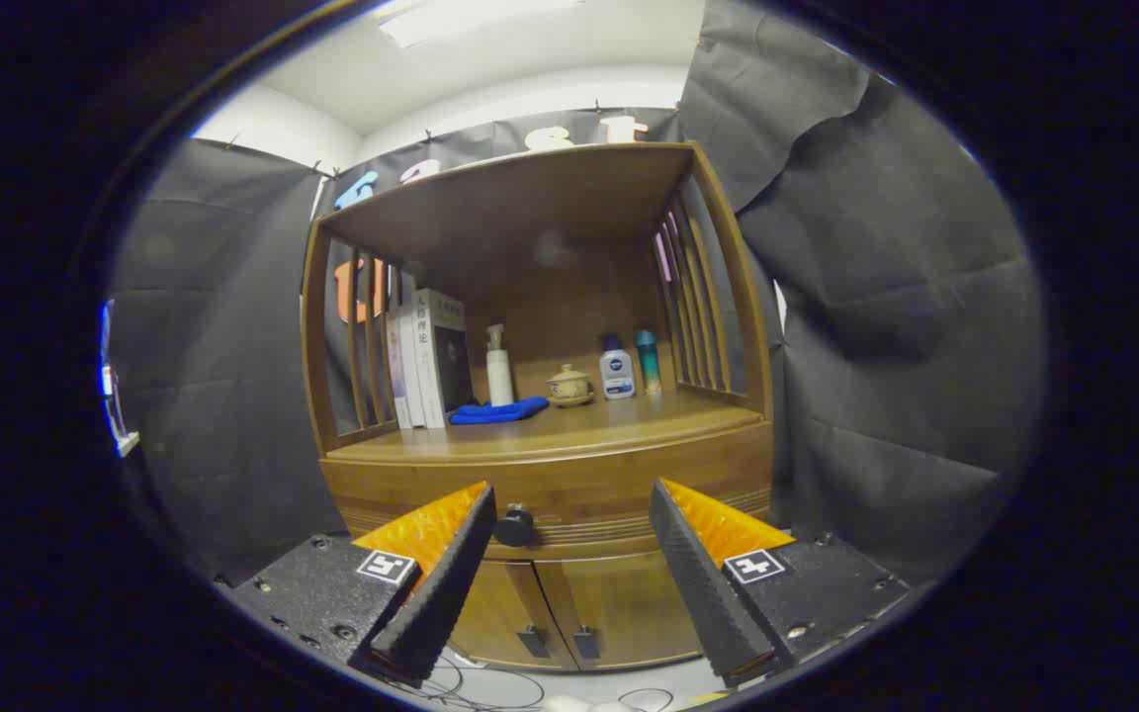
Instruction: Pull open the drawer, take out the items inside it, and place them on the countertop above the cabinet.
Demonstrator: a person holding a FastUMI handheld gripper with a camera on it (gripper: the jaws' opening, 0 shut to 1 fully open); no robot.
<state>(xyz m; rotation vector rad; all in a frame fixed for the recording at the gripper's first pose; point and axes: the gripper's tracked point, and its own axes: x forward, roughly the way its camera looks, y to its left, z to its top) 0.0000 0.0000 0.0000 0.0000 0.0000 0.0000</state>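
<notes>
The tongs [569,514] are released, with a wide gap between the two fingers, and they hold nothing. Just ahead of them stands the wooden cabinet [550,475]. Its drawer [579,489] is closed and lies between the fingertips and a little beyond them. The round dark knob [514,526] of the drawer sits just beside the left fingertip; I cannot tell if they touch. The drawer front is curved brown wood with fine horizontal grooves along its lower edge. Under it are two cabinet doors [569,608], each with a small dark handle.

Above the drawer is the counter [629,420], inside a shelf frame with slatted sides. On it stand some upright books [426,361] at the left, then a folded blue cloth [498,410], a white pump bottle [498,368], a small lidded ceramic pot [569,386], a white bottle with blue label [617,368] and a teal bottle [648,361]. The writing on the books and bottles is too small to read surely.
</notes>
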